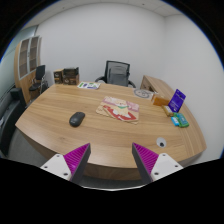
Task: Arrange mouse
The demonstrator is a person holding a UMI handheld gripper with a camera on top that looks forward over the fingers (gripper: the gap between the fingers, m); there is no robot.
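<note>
Mouse (pixel 77 119) is seen left of centre in the frame, on the wooden table (pixel 60 135), well apart from the gripper (pixel 112 159) and up-left of it. Fingers are held wide, nothing between the pads (pixel 76 157).

Risks, left to right:
- Table's left edge is near the mouse; a push from the right could slide it toward that edge.
- Mouse is low and rounded, so a late or off-centre close is judged likely to squirt it out.
- Patterned mat (pixel 119 109) at centre lies just right of the mouse. Its edge could be caught if the mouse is dragged across.
- Small blue-green item (pixel 180 121) and purple stand (pixel 177 100) at right are close to the rim and could be knocked by a wide swing.

Open room: bare wood at lower centre, between fingers and mouse. Chairs (pixel 118 72) beyond the far edge are out of the way.
</note>
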